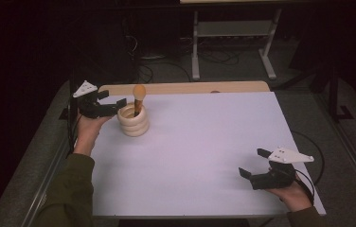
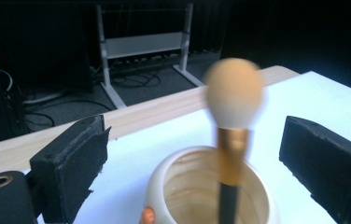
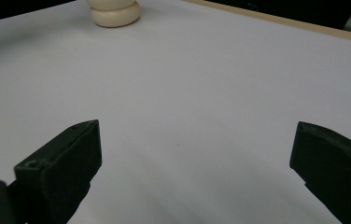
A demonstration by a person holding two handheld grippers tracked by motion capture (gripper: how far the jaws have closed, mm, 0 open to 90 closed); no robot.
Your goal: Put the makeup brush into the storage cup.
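A: Near edge first. What's the right gripper (image 1: 251,164) doing?

B: It sits at the near right corner of the white table (image 1: 204,151), held in the person's right hand (image 1: 293,196). Jaws are spread wide with nothing between them. Its own view has bare tabletop between both black jaws and the holder far off at top left.

A: Anything on the table between the two grippers?

B: Just plain white surface. The two grippers are well apart, one near right and one far left.

A: And the left gripper (image 1: 112,97)?

B: Far left, just beside the holder, level with its rim. Left hand (image 1: 89,127) holds it, with an olive sleeve (image 1: 69,189) running back to the near edge. Jaws are released. In its own view the brush stands in the gap between them, and neither pad touches it.

A: So where is the brush?

B: The makeup brush (image 2: 232,140) stands roughly upright in the cream ringed holder (image 1: 133,121), handle down, round tan head up above the rim. The head looks blurred in the left gripper view. The black handle drops inside the cup, with a gold ferrule above it.

A: Holder position?

B: Far left part of the table, just short of the wooden strip (image 1: 185,88) along the far edge. A fingertip shows at the holder's near rim in the left gripper view.

A: Beyond the table?

B: Dark floor, cables, and a grey metal stand (image 1: 233,42).
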